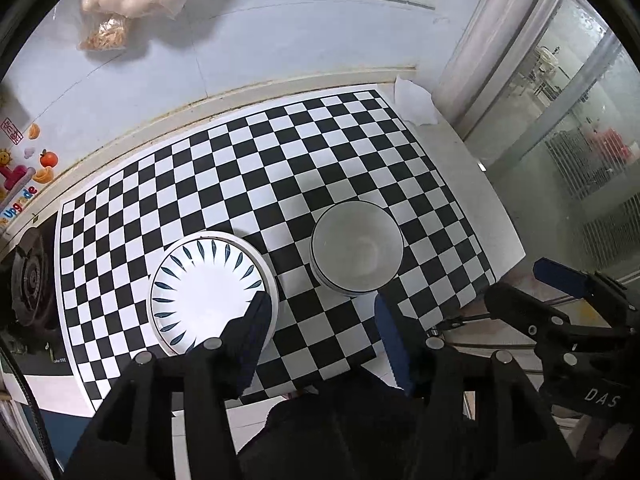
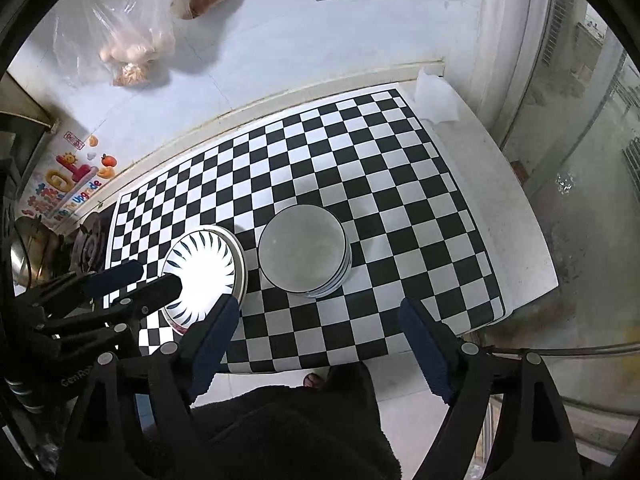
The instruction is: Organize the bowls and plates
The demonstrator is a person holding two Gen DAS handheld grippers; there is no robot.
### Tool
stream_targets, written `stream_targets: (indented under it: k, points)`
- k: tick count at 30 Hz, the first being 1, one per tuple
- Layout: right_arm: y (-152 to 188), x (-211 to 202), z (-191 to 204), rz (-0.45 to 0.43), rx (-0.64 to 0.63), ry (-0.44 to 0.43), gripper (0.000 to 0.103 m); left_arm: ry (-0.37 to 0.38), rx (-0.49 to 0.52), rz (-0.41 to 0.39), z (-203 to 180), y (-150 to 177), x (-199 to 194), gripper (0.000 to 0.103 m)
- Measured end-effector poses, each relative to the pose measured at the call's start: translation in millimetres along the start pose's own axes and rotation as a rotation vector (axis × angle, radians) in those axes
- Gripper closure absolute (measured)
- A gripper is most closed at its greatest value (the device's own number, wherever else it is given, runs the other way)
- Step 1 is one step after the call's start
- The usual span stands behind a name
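My left gripper (image 1: 320,312) hangs above the mat (image 1: 256,168) with its jaws partly open and nothing in them. One finger (image 1: 252,332) shows over the near edge of the plates (image 1: 208,288); I cannot tell if it touches. My right gripper (image 2: 320,320) hangs wide open and holds nothing.

The plates are a small stack with blue leaf marks, on the near left part of the mat. The bowls (image 1: 356,248) are stacked just beside them on the right, with a thin gap between. Both stacks sit near the front edge of the mat.

Behind them the mat is bare all the way to the wall (image 1: 256,40). To the right there is bare mat, then a white counter (image 2: 508,216) edge. A stove (image 1: 30,280) sits past the left edge.
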State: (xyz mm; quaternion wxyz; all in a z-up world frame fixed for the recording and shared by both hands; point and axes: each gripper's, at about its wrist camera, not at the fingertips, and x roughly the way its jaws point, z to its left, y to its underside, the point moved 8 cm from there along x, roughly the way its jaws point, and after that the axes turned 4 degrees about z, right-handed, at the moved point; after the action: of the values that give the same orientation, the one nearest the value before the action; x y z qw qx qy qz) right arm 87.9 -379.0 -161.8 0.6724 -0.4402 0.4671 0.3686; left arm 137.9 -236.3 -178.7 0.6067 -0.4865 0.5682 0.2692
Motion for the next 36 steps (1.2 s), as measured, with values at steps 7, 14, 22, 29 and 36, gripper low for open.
stream_targets:
  k: [7, 14, 22, 29, 36]
  points:
    - [-10.8, 23.6, -17.1, -0.016, 0.034, 0.0, 0.015, 0.049, -0.056, 0.072, 11.4, -16.0, 42.3, 0.052]
    - [-30.8, 99.5, -44.0, 0.025, 0.095, -0.095, 0.012, 0.158, -0.162, 0.208, 24.6, -46.0, 123.7, 0.052]
    - [-31.1, 198.9, -69.9, 0.196, 0.263, -0.295, 0.012, 0.218, -0.163, 0.387, 25.8, -53.9, 199.6, 0.052]
    - [-31.1, 243.0, -55.5, 0.281, 0.292, -0.426, 0.012, 0.306, -0.127, 0.496, 16.9, -47.5, 236.9, 0.052]
    - [-19.2, 284.9, -45.2, 0.371, 0.29, -0.471, 0.034, 0.42, -0.15, 0.51, 12.7, -45.5, 250.9, 0.05]
